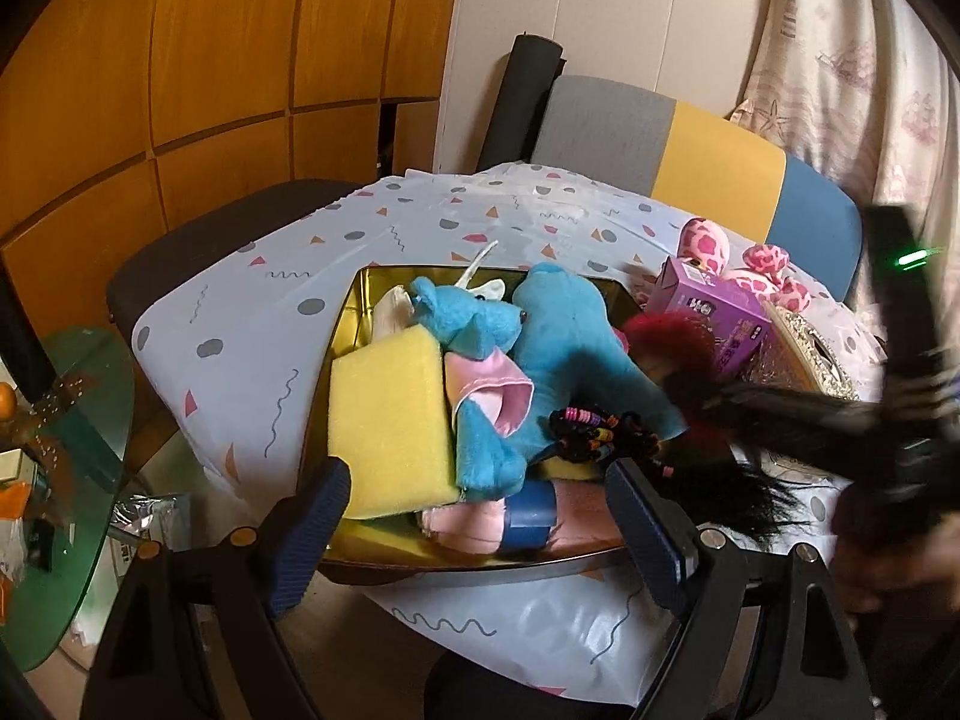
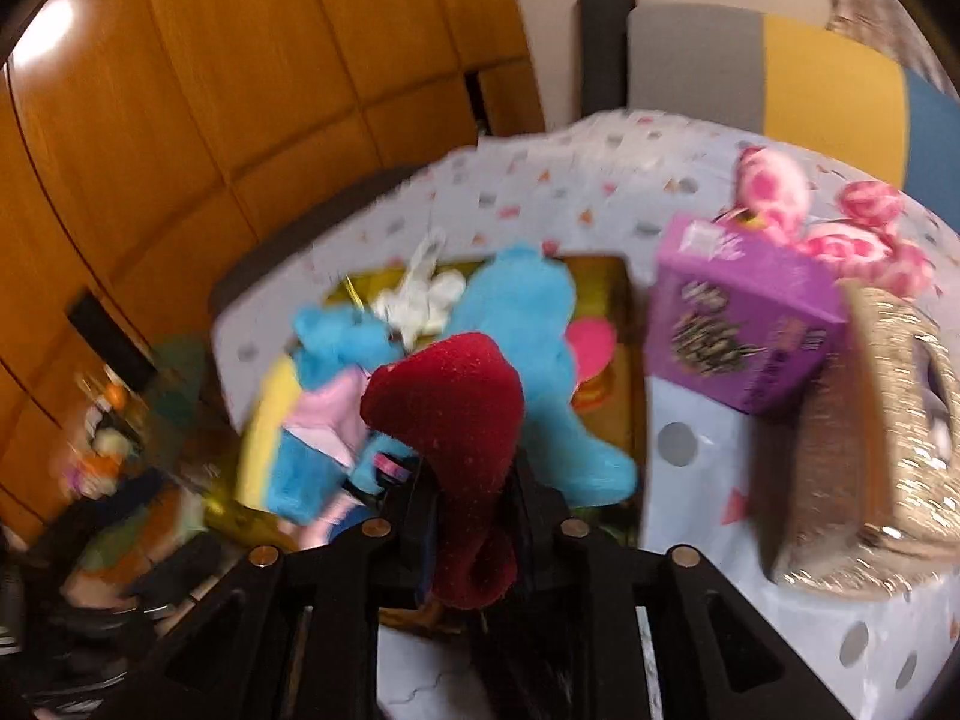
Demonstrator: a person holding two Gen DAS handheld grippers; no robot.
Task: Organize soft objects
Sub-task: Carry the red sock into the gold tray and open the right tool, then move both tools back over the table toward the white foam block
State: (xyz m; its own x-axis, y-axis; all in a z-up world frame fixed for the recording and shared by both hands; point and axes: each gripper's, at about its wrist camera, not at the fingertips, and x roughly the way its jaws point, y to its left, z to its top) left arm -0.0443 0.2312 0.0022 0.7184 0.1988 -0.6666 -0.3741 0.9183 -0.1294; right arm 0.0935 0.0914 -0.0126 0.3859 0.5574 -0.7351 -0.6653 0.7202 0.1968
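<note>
A gold tray point(image 1: 354, 306) on the patterned tablecloth holds a blue plush point(image 1: 540, 336), a yellow sponge point(image 1: 390, 414), a pink cloth point(image 1: 468, 528) and a beaded hair piece point(image 1: 588, 432). My left gripper point(image 1: 480, 516) is open and empty at the tray's near edge. My right gripper point(image 2: 474, 510) is shut on a dark red plush piece point(image 2: 456, 408) with black hair hanging below, held above the tray's right side. It shows blurred in the left wrist view point(image 1: 678, 336). The blue plush point(image 2: 522, 324) lies under it.
A purple box point(image 1: 714, 312), a pink spotted plush point(image 1: 768, 276) and a glittery gold basket point(image 2: 870, 438) stand right of the tray. A striped chair back point(image 1: 714, 156) is behind the table. A glass side table point(image 1: 66, 456) with clutter is at the left.
</note>
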